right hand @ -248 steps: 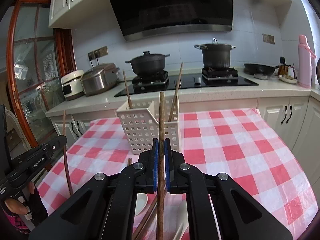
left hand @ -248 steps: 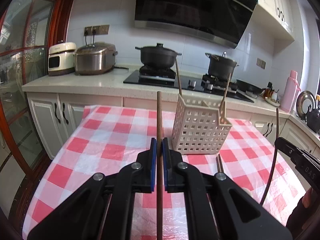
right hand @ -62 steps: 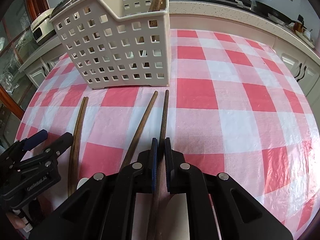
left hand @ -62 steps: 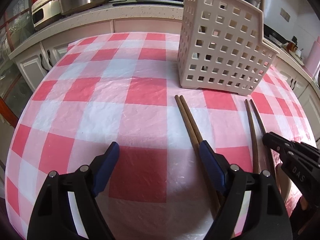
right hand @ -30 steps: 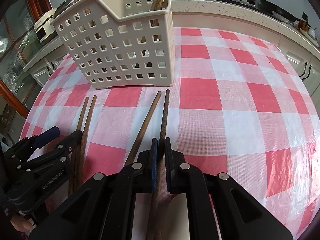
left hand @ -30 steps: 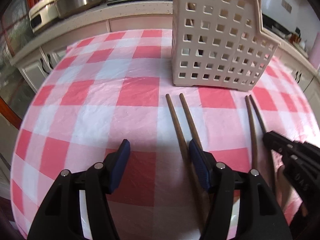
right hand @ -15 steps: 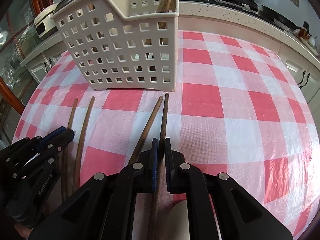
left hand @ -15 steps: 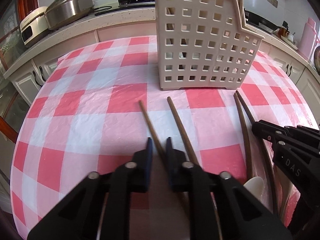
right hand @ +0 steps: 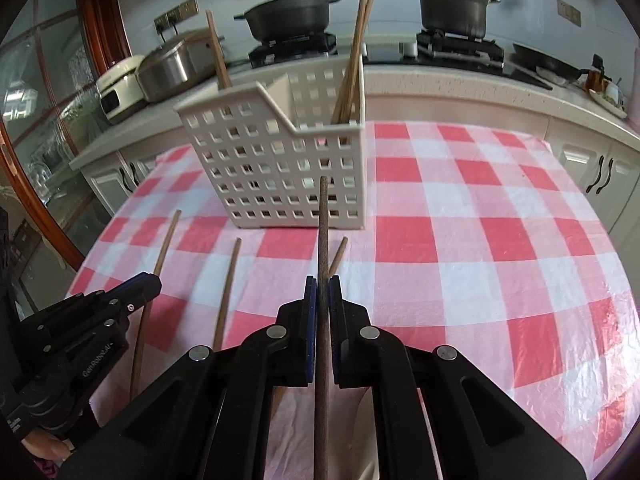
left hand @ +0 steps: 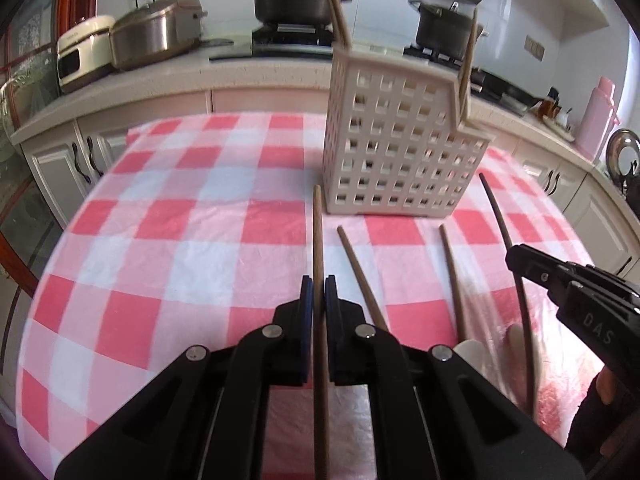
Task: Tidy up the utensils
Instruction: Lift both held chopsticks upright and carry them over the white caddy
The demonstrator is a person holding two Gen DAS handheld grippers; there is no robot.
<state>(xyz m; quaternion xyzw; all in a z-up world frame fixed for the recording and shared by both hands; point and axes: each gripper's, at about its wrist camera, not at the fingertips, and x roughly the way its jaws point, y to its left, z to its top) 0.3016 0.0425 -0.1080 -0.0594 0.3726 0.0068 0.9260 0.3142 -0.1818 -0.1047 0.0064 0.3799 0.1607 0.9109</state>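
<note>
My left gripper (left hand: 319, 292) is shut on a brown chopstick (left hand: 318, 236) that points toward the white perforated basket (left hand: 400, 152) and is held off the checked cloth. My right gripper (right hand: 322, 292) is shut on a darker chopstick (right hand: 323, 232), also lifted and aimed at the basket (right hand: 280, 168). Several chopsticks (right hand: 356, 52) stand upright inside the basket. Two loose chopsticks (left hand: 360, 276) (left hand: 452, 280) lie on the cloth between the grippers. In the right wrist view the left gripper (right hand: 150, 280) shows at the lower left.
White spoons (left hand: 472, 354) lie on the cloth near the front edge. Behind the table runs a counter with rice cookers (left hand: 156, 32), two dark pots (right hand: 288, 12) on a stove and a pink flask (left hand: 600, 112). The red and white cloth (right hand: 480, 240) is bare to the right of the basket.
The left jaws came together on a chopstick. Both grippers then rose and tipped upward, lifting their chopsticks off the cloth; the basket now sits farther away in both views.
</note>
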